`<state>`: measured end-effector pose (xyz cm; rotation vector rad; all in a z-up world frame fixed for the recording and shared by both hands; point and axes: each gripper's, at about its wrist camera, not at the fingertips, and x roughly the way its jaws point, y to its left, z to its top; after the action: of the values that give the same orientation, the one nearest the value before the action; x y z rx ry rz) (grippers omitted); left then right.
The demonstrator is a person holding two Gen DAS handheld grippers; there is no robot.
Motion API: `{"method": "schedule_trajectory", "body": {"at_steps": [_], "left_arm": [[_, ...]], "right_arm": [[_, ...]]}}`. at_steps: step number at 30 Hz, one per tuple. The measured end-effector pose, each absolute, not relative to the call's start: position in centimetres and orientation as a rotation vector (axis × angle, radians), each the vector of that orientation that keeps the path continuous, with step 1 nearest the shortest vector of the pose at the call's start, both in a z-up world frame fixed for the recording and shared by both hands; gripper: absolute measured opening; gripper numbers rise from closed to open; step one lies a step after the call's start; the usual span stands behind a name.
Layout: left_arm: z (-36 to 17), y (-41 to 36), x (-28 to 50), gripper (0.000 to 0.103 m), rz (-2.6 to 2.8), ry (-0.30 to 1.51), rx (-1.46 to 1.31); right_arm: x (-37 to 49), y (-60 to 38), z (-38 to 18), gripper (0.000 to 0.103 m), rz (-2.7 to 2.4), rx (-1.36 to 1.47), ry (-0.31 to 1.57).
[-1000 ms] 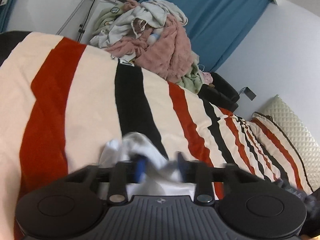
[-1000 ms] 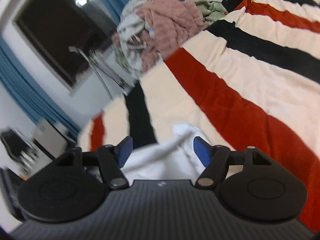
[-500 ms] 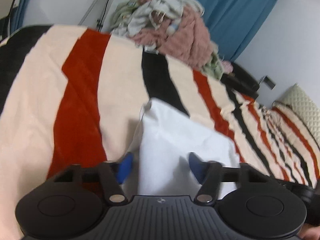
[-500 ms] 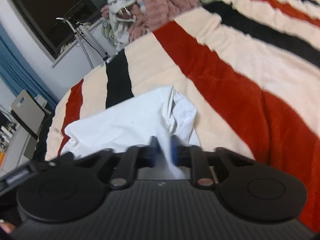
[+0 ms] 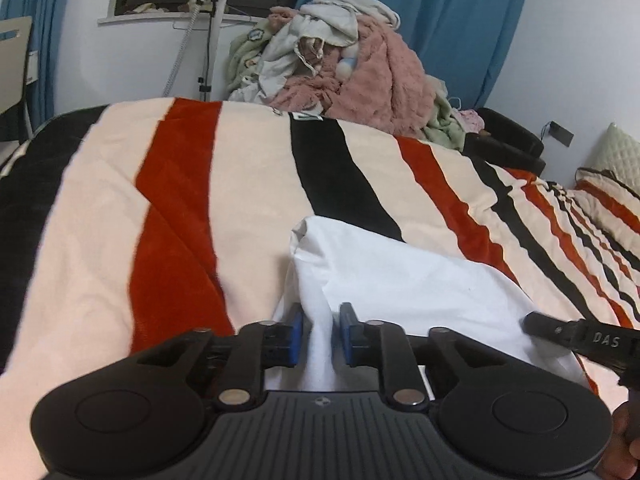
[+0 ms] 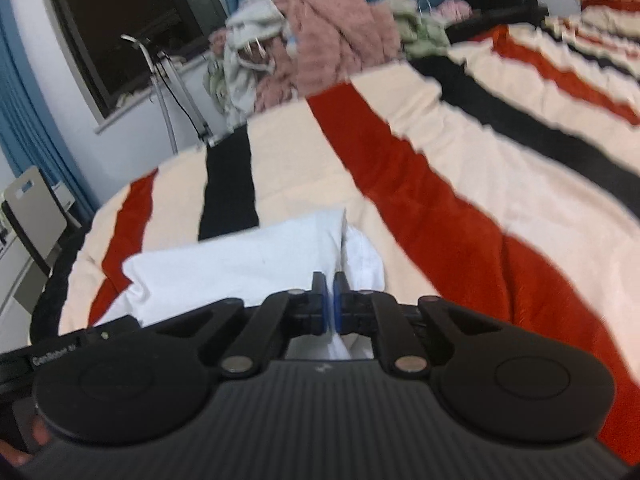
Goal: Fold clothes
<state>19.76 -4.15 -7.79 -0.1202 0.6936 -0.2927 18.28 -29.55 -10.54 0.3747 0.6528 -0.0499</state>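
Note:
A white garment (image 5: 400,276) lies spread on the striped bedspread (image 5: 180,220), bunched into a ridge at its near edge. My left gripper (image 5: 320,334) is shut on that ridge, with white cloth pinched between its blue pads. In the right wrist view the same white garment (image 6: 240,268) stretches to the left, and my right gripper (image 6: 330,304) is shut tight on its near right corner. The right gripper's body (image 5: 576,336) shows at the left view's right edge. The left gripper's body (image 6: 60,354) shows at the lower left of the right wrist view.
A pile of pink, grey and green clothes (image 5: 348,64) sits at the far end of the bed. A tripod stand (image 5: 208,40) rises behind it by the window. A quilted pillow (image 5: 616,152) lies at the far right. A grey chair back (image 6: 36,216) stands off the bed's left side.
The right gripper went from open to shut on the garment's corner. The left gripper stood open half a second ago and has now closed on the cloth. The garment lies flatter and wider.

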Motion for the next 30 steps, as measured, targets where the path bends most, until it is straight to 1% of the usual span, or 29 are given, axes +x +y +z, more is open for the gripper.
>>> {"method": "schedule_trajectory", "body": {"at_steps": [2,4,5,9,11,14,17,18,20,21,22,23,24,26,28,30], "left_arm": [[-6.8,-3.9,18.5,0.039,-0.299,0.678,-0.118],[-6.0,-3.6,16.7,0.046,-0.299,0.654,-0.122],[-5.8,-3.6,15.8,0.048,-0.303,0.655,-0.121],[-6.1,-3.7,13.4,0.049,-0.288,0.693,-0.098],[-7.3,-3.8,13.0,0.053,-0.266,0.724,-0.102],[-8.9,-4.0,12.9,0.053,-0.247,0.768,-0.111],[-7.9,-3.6,12.1,0.052,-0.245,0.762,-0.146],[-7.4,-3.4,11.7,0.053,-0.255,0.758,-0.164],[-6.5,-2.9,10.5,0.061,-0.254,0.740,-0.188],[-6.0,-2.6,9.9,0.063,-0.259,0.734,-0.212],[-5.5,-2.4,9.3,0.068,-0.266,0.730,-0.239],[-5.1,-2.1,8.7,0.072,-0.273,0.726,-0.266],[-4.7,-1.8,8.0,0.073,-0.279,0.722,-0.304],[-4.3,-1.2,6.9,0.082,-0.302,0.715,-0.394],[-4.7,-0.7,6.3,0.083,-0.323,0.738,-0.485],[-6.3,-0.4,6.9,0.083,-0.357,0.805,-0.589]], "right_arm": [[17.6,-29.0,-10.4,0.009,-0.039,0.350,0.657],[16.9,-28.4,-10.2,0.009,-0.029,0.324,0.661],[16.6,-28.2,-10.2,0.009,-0.024,0.312,0.663],[15.2,-27.1,-9.9,0.008,-0.002,0.262,0.670],[14.6,-26.5,-9.7,0.007,0.008,0.236,0.674],[14.9,-26.8,-10.6,0.007,0.012,0.276,0.715],[14.1,-27.9,-9.8,0.008,0.012,0.376,0.702],[13.6,-28.3,-9.5,0.008,0.012,0.419,0.692],[12.5,-29.3,-8.8,0.010,0.017,0.512,0.671],[11.9,-29.8,-8.6,0.021,0.029,0.574,0.661],[11.1,-30.4,-8.5,0.034,0.044,0.640,0.651],[10.4,-31.0,-8.3,0.062,0.058,0.705,0.640],[9.7,-31.3,-8.5,0.078,0.080,0.780,0.635],[8.3,-32.0,-9.0,0.078,0.130,0.934,0.626],[7.4,-32.2,-9.9,0.078,0.146,1.042,0.646],[7.3,-32.3,-11.1,0.078,0.139,1.125,0.685]]}}
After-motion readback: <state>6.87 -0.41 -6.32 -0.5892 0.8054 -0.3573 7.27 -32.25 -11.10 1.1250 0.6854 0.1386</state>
